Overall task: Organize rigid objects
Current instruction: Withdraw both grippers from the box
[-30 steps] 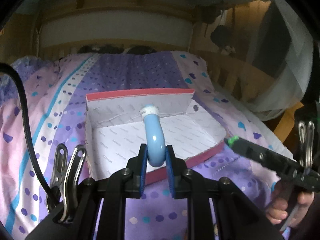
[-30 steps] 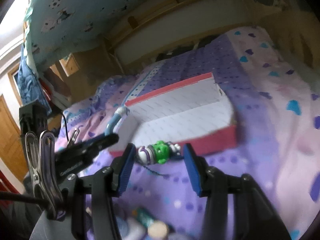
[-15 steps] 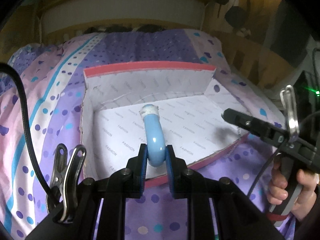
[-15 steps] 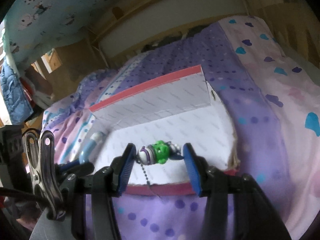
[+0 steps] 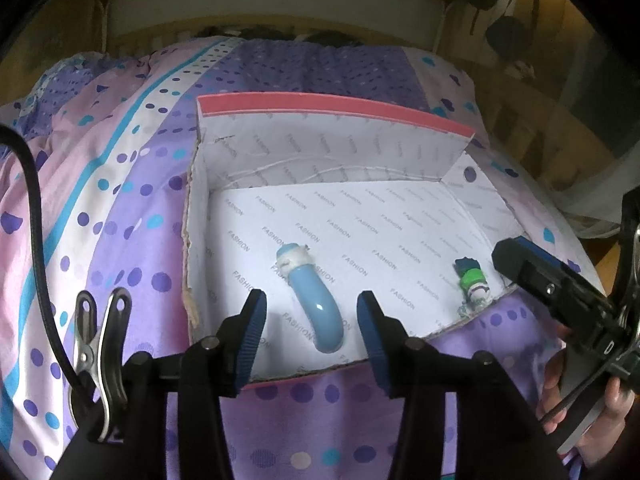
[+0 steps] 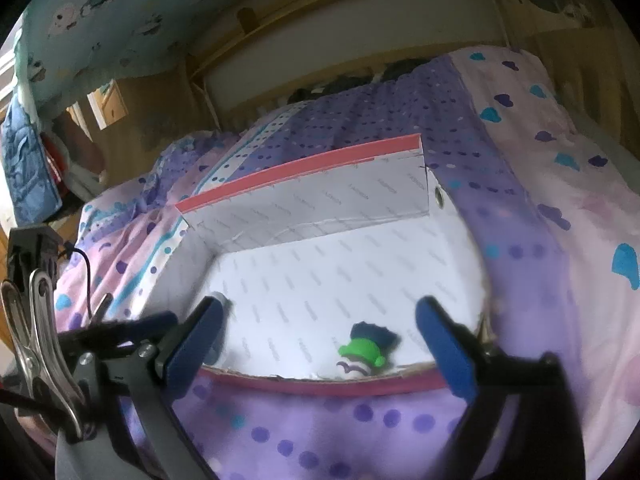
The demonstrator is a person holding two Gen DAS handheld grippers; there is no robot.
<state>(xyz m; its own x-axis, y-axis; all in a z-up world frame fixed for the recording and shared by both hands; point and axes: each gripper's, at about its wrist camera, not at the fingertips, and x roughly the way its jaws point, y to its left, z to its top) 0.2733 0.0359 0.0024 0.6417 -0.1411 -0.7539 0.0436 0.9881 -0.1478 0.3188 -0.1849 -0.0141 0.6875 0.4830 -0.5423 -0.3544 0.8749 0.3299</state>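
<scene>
Hovering at the near rim of the box (image 5: 320,120), the left gripper (image 5: 310,322) has its fingers spread apart around nothing; the blue curved toy (image 5: 316,300) lies between them on the box floor. The right gripper (image 6: 320,336), fingers likewise apart, frames the green figurine (image 6: 364,350) resting inside the near wall. Farther off, the dotted bedspread (image 6: 520,120) reaches the headboard (image 5: 272,4).

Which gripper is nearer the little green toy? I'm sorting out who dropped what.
Right. The right gripper hangs just above the green toy, jaws open on either side of it. The left gripper brackets the blue tube instead, further along the box.
</scene>
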